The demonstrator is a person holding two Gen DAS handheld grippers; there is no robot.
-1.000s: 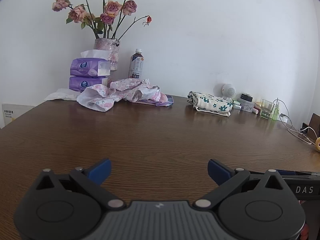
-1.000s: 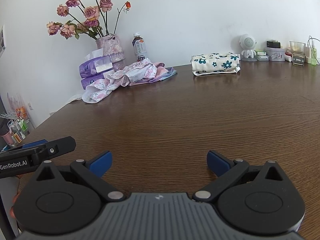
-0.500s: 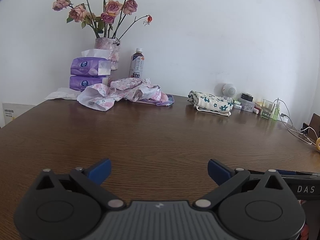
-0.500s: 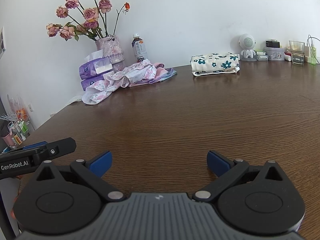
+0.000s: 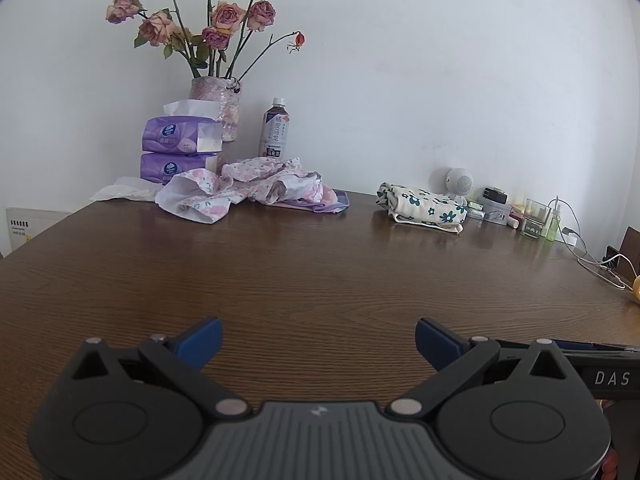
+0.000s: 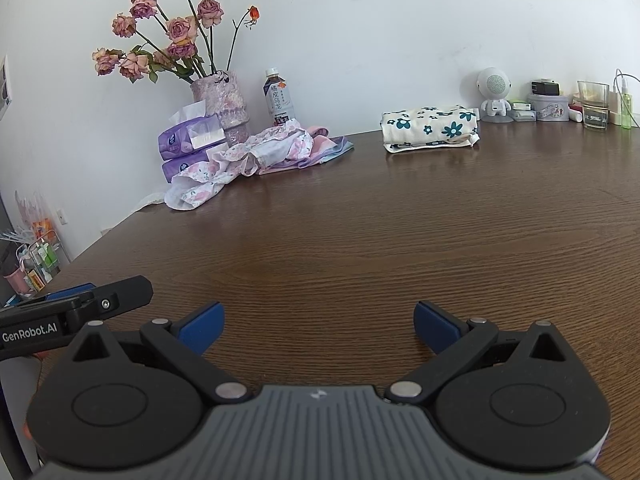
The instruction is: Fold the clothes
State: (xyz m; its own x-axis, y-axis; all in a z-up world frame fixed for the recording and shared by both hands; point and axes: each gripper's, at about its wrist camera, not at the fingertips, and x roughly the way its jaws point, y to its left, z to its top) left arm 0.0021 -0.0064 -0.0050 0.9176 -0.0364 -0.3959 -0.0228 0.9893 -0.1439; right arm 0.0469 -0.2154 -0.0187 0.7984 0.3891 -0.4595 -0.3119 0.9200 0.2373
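Left gripper [image 5: 318, 342] and right gripper [image 6: 317, 326] — both spread wide, holding nothing — above wooden table [image 5: 320, 264]; crumpled pink floral garment [image 5: 248, 190] lies far off.

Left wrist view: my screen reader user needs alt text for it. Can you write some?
The open left gripper hovers over a bare stretch of brown wooden table, holding nothing. At the far edge by the white wall lie a crumpled pink floral garment and a folded cloth with teal flowers.
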